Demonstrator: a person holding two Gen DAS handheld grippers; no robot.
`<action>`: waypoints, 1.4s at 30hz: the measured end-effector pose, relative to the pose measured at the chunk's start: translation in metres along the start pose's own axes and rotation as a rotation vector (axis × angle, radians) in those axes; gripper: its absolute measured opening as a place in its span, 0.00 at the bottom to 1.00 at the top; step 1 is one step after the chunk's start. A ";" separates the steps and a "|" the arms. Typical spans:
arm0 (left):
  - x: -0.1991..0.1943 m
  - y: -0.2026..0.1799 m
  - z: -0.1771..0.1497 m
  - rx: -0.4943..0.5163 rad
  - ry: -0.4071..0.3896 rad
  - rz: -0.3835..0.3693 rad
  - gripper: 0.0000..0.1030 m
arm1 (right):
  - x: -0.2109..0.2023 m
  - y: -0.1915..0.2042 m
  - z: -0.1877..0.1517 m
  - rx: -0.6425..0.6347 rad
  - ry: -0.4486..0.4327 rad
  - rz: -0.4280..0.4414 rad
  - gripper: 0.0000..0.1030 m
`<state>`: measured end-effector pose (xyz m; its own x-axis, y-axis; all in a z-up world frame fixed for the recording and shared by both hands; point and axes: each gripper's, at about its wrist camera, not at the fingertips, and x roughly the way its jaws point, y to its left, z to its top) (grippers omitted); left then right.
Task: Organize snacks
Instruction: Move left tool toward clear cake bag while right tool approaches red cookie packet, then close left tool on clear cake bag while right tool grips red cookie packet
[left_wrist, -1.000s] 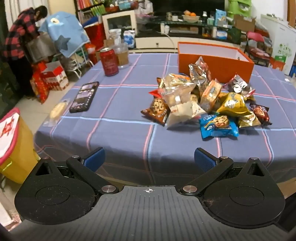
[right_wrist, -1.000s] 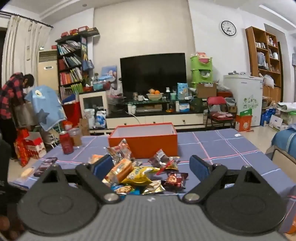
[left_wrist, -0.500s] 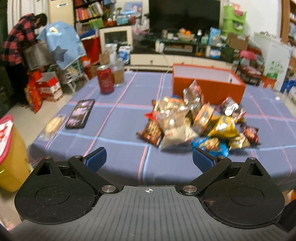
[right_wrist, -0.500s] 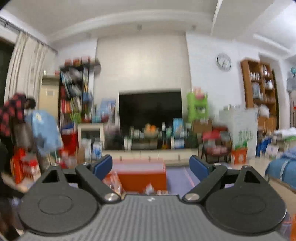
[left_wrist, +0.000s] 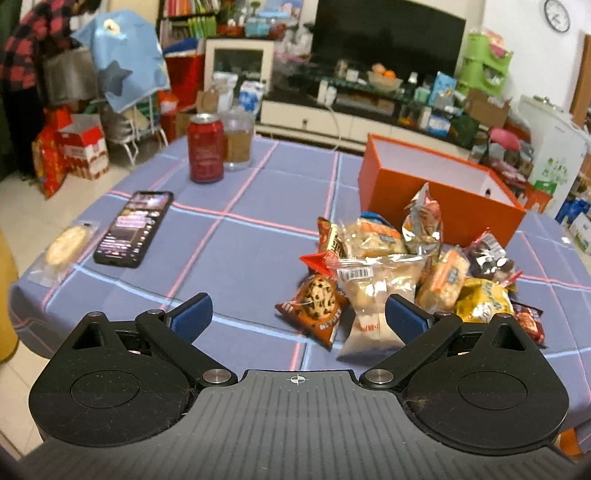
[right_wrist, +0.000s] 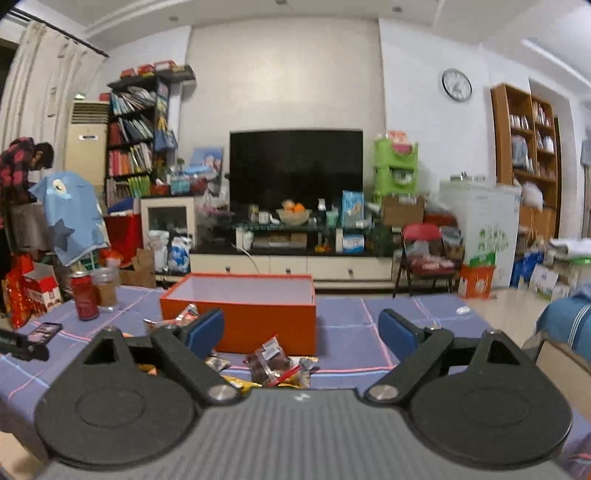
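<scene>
A: Left tool (left_wrist: 297, 314)?

B: Mine's spread wide, nothing between the blue pads. It hangs over the near edge of the counter with the blue checked cloth (left_wrist: 240, 236). Right pad sits in front of the clear packet of pale cookies (left_wrist: 373, 291), whether it touches I can't tell.

A: Snacks?

B: Heap of crinkly snack packets (left_wrist: 413, 273) on the counter's right half, just in front of the open orange rectangular box (left_wrist: 436, 184). Brown chocolate-chip cookie pack (left_wrist: 314, 304) at the near left edge of the heap, yellow bag (left_wrist: 484, 299) on the right, silver foil pouch (left_wrist: 423, 221) standing up against the box side. Box interior white, looks bare as far as I see.

A: Right tool (right_wrist: 301, 328)?

B: Also spread, holding nothing. Held level, above the heap; only a dark red packet (right_wrist: 275, 362) and a few wrappers show below it. Orange box (right_wrist: 243, 314) straight ahead.

A: Other stuff?

B: Red soda can (left_wrist: 205, 153) and clear glass of brown drink (left_wrist: 238, 142) at the far left of the counter, side by side. Black smartphone (left_wrist: 135, 229), screen lit, left side. One wrapped round pale biscuit (left_wrist: 66, 245) at the left edge, apart from the heap. Person in a red plaid shirt (right_wrist: 14, 166) bent over, far left in the room.
</scene>
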<state>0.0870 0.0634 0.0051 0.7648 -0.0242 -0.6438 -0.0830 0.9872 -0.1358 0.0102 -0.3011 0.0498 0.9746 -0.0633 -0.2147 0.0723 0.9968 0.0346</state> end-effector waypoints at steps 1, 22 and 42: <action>0.005 -0.003 0.000 -0.019 -0.002 -0.001 0.75 | 0.011 -0.001 -0.001 0.021 0.009 0.005 0.88; 0.072 -0.011 0.011 -0.103 0.023 -0.108 0.77 | 0.142 0.005 -0.055 0.170 0.481 -0.146 0.84; 0.070 -0.022 -0.005 -0.065 0.073 -0.105 0.77 | 0.176 0.006 -0.081 0.157 0.614 -0.132 0.67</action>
<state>0.1398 0.0389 -0.0406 0.7232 -0.1402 -0.6762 -0.0485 0.9664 -0.2522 0.1646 -0.3019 -0.0669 0.6602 -0.0986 -0.7446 0.2590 0.9604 0.1024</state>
